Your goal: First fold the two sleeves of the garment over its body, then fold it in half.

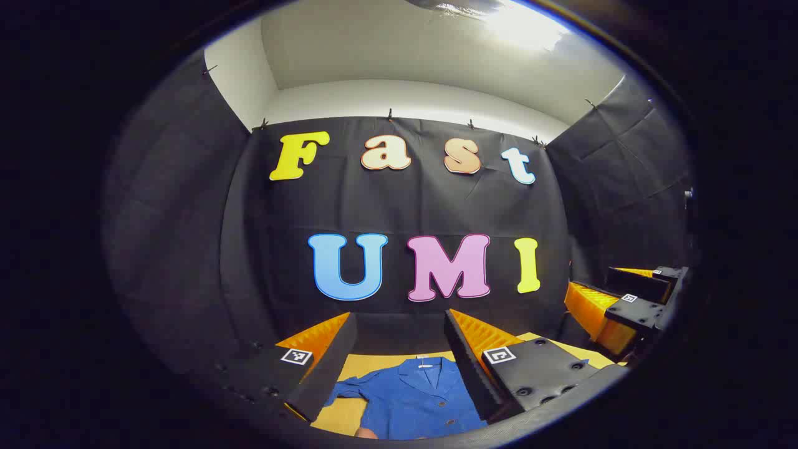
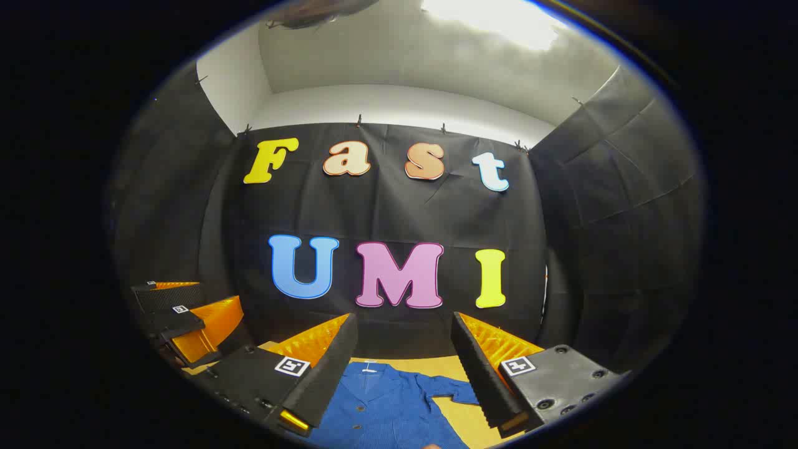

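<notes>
One table (image 1: 361,365), yellowish, carries one blue shirt (image 1: 414,399) lying flat, collar toward the black back wall, buttons down its front, a short sleeve (image 2: 452,390) spread out to the side. Two grippers hang above it: the left gripper (image 1: 399,349) and right gripper (image 2: 405,355), both spread wide, holding nothing.

One blue garment (image 1: 408,399) laid flat, two sleeves counted on it, two grippers (image 1: 399,365) (image 2: 405,368) seen, one yellow table (image 1: 368,365).
</notes>
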A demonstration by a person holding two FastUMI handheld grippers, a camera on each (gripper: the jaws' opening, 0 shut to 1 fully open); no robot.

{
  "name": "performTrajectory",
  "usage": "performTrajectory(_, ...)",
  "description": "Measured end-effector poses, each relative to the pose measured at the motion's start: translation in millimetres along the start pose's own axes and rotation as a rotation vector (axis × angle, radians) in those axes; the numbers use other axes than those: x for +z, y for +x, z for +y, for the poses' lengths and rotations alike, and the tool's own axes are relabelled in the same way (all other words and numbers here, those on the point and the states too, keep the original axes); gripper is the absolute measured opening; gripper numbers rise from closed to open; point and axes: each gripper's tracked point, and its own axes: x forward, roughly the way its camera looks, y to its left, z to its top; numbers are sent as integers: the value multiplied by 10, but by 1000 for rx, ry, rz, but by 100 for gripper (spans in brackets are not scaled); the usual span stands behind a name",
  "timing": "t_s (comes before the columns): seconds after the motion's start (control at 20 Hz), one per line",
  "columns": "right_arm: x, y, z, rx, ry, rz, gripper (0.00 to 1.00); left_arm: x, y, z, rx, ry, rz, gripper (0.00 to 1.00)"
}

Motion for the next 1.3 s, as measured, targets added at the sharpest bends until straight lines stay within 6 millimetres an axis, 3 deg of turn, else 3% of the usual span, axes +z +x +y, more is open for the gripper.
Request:
performTrajectory(0.05,-7,16,-4,-2,-11,2,89,-33,-21,2,6,9,11,82)
performTrajectory(0.4,-53,7,133,49,-17,5,89,-100,-47,-3,15,22,45,82)
performTrajectory(0.55,-94,6,104,48,-25,18,89,-85,-13,-56,7,19,38,82)
performTrajectory(0.6,-91,17,83,46,-24,17,95,-90,-1,-67,5,20,41,82)
performTrajectory(0.85,-110,86,27,44,-37,21,95,-75,69,-156,-9,33,46,82)
performTrajectory(0.9,-114,94,35,47,-37,21,89,-44,98,-171,-10,37,36,82)
performTrajectory(1.3,-165,204,-51,45,-67,26,89,-171,232,-290,-37,19,76,82)
